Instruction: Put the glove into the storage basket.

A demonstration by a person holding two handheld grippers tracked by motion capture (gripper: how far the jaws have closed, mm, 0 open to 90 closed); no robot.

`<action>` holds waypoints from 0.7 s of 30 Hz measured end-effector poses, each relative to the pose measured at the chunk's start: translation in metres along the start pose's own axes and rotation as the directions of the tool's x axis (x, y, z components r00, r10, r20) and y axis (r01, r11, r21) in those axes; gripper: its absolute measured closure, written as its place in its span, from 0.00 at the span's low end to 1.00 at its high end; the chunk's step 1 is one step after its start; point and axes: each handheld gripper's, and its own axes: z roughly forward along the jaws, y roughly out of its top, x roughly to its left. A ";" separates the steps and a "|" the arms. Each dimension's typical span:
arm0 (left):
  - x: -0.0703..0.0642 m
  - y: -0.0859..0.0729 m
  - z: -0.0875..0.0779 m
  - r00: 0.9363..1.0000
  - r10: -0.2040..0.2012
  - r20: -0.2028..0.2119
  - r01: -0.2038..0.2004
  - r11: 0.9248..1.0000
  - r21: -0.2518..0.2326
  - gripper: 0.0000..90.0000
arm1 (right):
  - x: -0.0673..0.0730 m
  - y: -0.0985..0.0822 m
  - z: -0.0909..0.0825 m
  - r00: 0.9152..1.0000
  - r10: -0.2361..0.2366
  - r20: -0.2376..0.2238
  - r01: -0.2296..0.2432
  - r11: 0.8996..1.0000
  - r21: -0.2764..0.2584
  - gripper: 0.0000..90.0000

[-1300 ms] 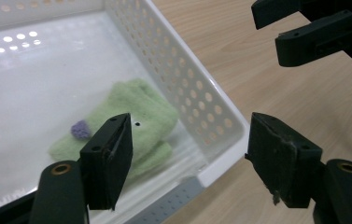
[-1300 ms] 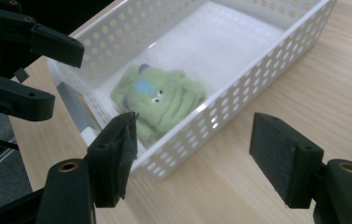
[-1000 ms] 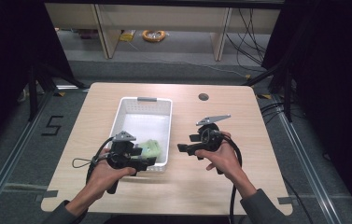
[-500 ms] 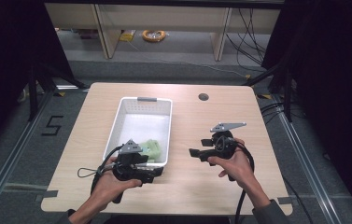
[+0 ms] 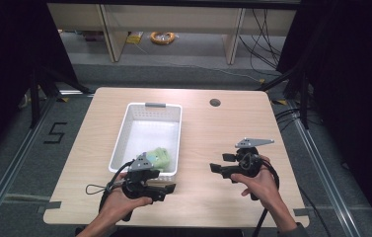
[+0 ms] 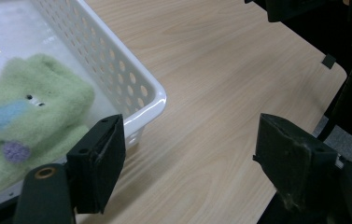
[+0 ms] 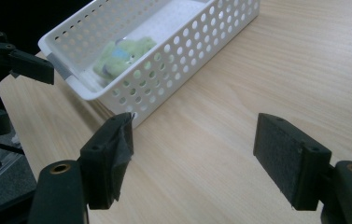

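A white perforated basket (image 5: 119, 143) stands left of the table's middle. A fuzzy green cloth item (image 5: 160, 157) with a blue patch lies in its near right corner. In the left gripper view the green item (image 6: 29, 112) sits behind the basket wall (image 6: 131, 70). My left gripper (image 5: 169, 188) hovers just in front of the basket's near end, pointing right. Its jaws have just been opening and stand open (image 6: 187, 154) with nothing between them. My right gripper (image 5: 214, 168) is open over bare wood at the right, pointing left toward the basket (image 7: 187, 46) and the green item (image 7: 122, 53); its jaws (image 7: 192, 149) are empty.
The wooden table (image 5: 223, 133) has a round cable hole (image 5: 215, 102) at the back. The table's near edge lies close behind both hands. A yellow cable coil (image 5: 163, 37) lies on the floor beyond, and a "5" mark (image 5: 55, 132) on the floor to the left.
Both hands have drawn back toward the near edge. The left gripper came away from the basket's near end; the right moved rightward and nearer. The green item stayed in the basket.
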 end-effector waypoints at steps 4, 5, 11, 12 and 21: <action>0.000 -0.005 0.001 1.000 0.006 -0.002 -0.006 1.000 -0.005 0.27 | 0.000 -0.010 -0.006 1.000 -0.016 0.000 0.016 1.000 -0.015 0.32; 0.000 -0.007 0.001 1.000 0.009 -0.004 -0.009 1.000 -0.002 0.27 | 0.000 -0.013 -0.007 1.000 -0.022 -0.001 0.022 1.000 -0.019 0.32; 0.002 -0.015 0.006 1.000 0.010 -0.006 -0.010 1.000 -0.011 0.26 | 0.002 -0.026 -0.009 0.999 -0.037 -0.007 0.037 0.999 -0.027 0.31; 0.004 -0.016 0.006 1.000 0.023 0.001 -0.023 1.000 -0.007 0.26 | 0.001 -0.028 -0.008 0.999 -0.049 -0.007 0.049 0.998 -0.028 0.30; -0.009 -0.028 0.008 0.999 0.040 0.003 -0.040 0.999 -0.029 0.26 | 0.008 -0.045 -0.008 0.999 -0.036 -0.012 0.036 0.999 -0.022 0.30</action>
